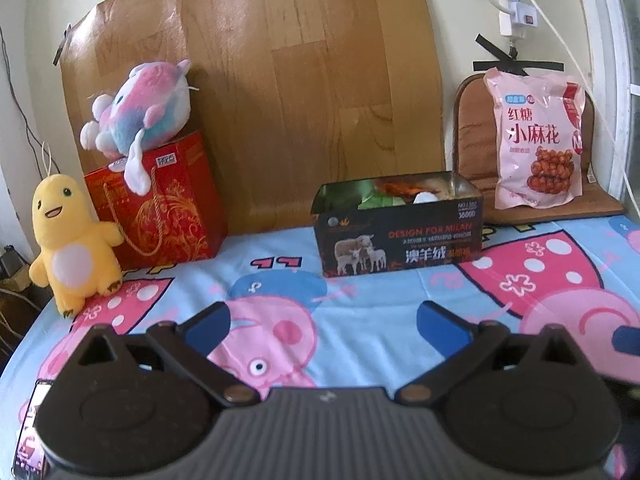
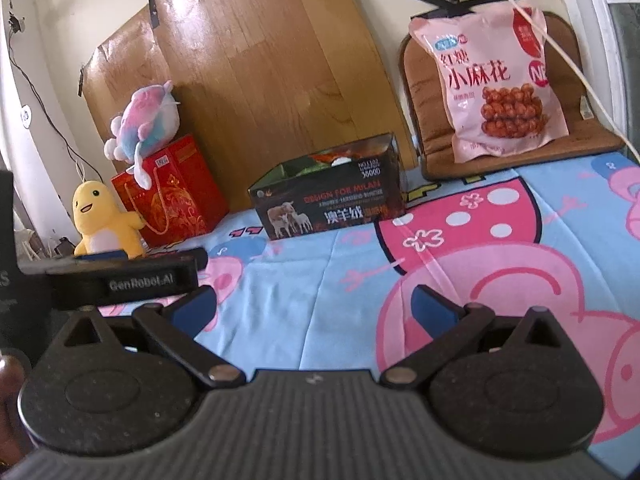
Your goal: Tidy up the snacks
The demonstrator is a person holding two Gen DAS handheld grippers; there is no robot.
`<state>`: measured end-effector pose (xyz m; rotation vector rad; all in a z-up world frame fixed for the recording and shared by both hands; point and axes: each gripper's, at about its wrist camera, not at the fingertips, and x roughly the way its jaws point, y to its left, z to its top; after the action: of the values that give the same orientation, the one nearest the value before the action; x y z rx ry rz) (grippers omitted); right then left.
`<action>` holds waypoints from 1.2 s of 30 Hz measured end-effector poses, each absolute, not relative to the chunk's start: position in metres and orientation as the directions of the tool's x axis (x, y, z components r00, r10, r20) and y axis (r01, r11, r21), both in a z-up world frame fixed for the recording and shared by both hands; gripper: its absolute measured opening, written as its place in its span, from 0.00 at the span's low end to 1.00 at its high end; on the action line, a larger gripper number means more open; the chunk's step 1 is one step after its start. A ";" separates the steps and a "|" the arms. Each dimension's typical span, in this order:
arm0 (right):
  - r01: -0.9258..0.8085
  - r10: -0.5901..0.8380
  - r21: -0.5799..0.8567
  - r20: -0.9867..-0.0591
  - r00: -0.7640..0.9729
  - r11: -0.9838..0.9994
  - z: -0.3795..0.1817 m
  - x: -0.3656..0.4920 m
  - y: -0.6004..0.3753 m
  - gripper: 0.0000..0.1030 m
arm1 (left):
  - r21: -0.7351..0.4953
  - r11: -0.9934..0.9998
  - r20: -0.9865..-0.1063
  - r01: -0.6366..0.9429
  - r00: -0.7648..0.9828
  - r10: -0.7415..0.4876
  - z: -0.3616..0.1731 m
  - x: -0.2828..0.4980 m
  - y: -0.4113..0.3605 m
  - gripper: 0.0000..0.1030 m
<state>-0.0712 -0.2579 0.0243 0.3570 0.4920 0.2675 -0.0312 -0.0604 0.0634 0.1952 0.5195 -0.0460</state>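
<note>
Both grippers, left gripper (image 1: pixel 324 322) and right gripper (image 2: pixel 314 308), hover wide-fingered and empty over the bed (image 1: pixel 400 300), the pink snack bag (image 2: pixel 494 80) propped far ahead beyond the open box (image 2: pixel 328 200), where a loose pinch could let it slump.

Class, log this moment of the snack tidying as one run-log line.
left hand-held gripper: open, empty | right hand-held gripper: open, empty | pink snack bag: upright on brown cushion | open black box: holds items

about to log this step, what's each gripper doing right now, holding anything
Left gripper: open, holding nothing, above the bedsheet.
Right gripper: open, holding nothing.
</note>
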 end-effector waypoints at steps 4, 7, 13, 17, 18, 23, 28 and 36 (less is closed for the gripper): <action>-0.166 0.334 0.394 -0.410 0.849 0.904 0.025 -0.071 -0.257 1.00 | 0.171 0.981 -0.486 0.088 0.874 0.007 0.067 -0.030 -0.062 1.00; -0.165 0.334 0.398 -0.405 0.851 0.902 0.026 -0.070 -0.258 1.00 | 0.165 0.983 -0.478 0.076 0.878 0.012 0.069 -0.031 -0.061 1.00; -0.156 0.329 0.407 -0.400 0.856 0.900 0.029 -0.067 -0.260 1.00 | 0.160 0.986 -0.469 0.056 0.883 0.026 0.071 -0.032 -0.057 1.00; -0.162 0.332 0.408 -0.392 0.858 0.899 0.032 -0.066 -0.259 1.00 | 0.152 0.987 -0.471 0.059 0.882 0.020 0.073 -0.032 -0.055 1.00; -0.164 0.333 0.406 -0.392 0.858 0.899 0.032 -0.066 -0.258 1.00 | 0.149 0.987 -0.474 0.061 0.880 0.017 0.073 -0.032 -0.055 1.00; -0.166 0.336 0.406 -0.395 0.855 0.899 0.032 -0.065 -0.259 1.00 | 0.142 0.988 -0.481 0.065 0.877 0.011 0.073 -0.033 -0.054 1.00; -0.168 0.336 0.404 -0.393 0.856 0.899 0.033 -0.065 -0.260 1.00 | 0.142 0.988 -0.483 0.066 0.876 0.011 0.074 -0.033 -0.054 1.00; -0.166 0.337 0.409 -0.391 0.857 0.897 0.033 -0.066 -0.262 1.00 | 0.136 0.988 -0.485 0.067 0.875 0.008 0.074 -0.035 -0.054 1.00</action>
<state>-0.0662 -0.2616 0.0328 0.3740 0.4732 0.2706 -0.0345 -0.0542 0.0738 0.1507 0.5057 -0.0311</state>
